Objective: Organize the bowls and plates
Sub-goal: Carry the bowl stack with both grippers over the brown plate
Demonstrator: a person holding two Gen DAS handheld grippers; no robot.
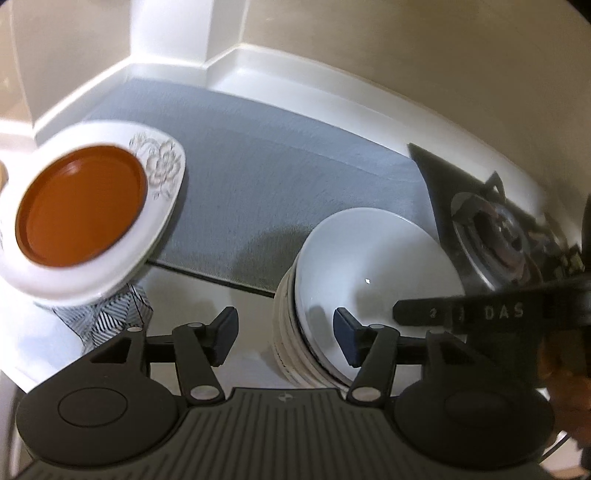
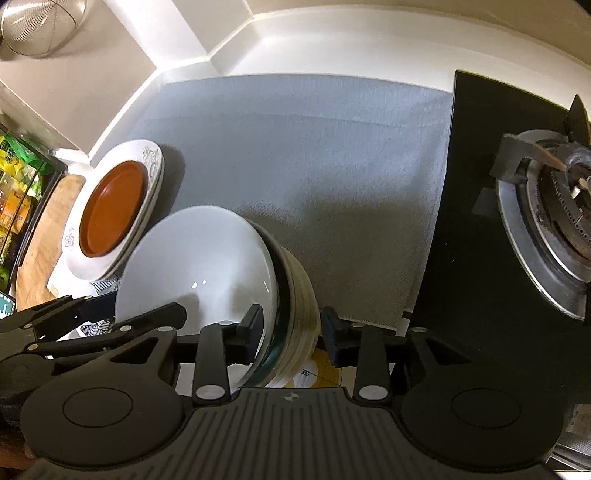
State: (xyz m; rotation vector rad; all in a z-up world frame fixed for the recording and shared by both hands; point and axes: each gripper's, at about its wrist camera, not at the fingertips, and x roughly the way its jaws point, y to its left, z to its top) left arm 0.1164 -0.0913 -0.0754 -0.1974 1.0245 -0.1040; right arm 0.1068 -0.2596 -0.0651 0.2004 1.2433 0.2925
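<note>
A stack of bowls with a white bowl on top and ribbed cream ones below stands at the grey mat's near edge. My left gripper is open astride the stack's left rim, one finger inside the top bowl and one outside, neither pressing. My right gripper is open astride the right rim of the bowl stack in the same way, with small gaps at both pads. An orange plate lies on white flowered plates to the left, also seen from the right wrist as the orange plate.
The grey mat covers the counter up to the white back wall. A black gas hob with a burner lies to the right. The plate pile rests on a striped box. A wooden board, food packets and a wire basket are at the left.
</note>
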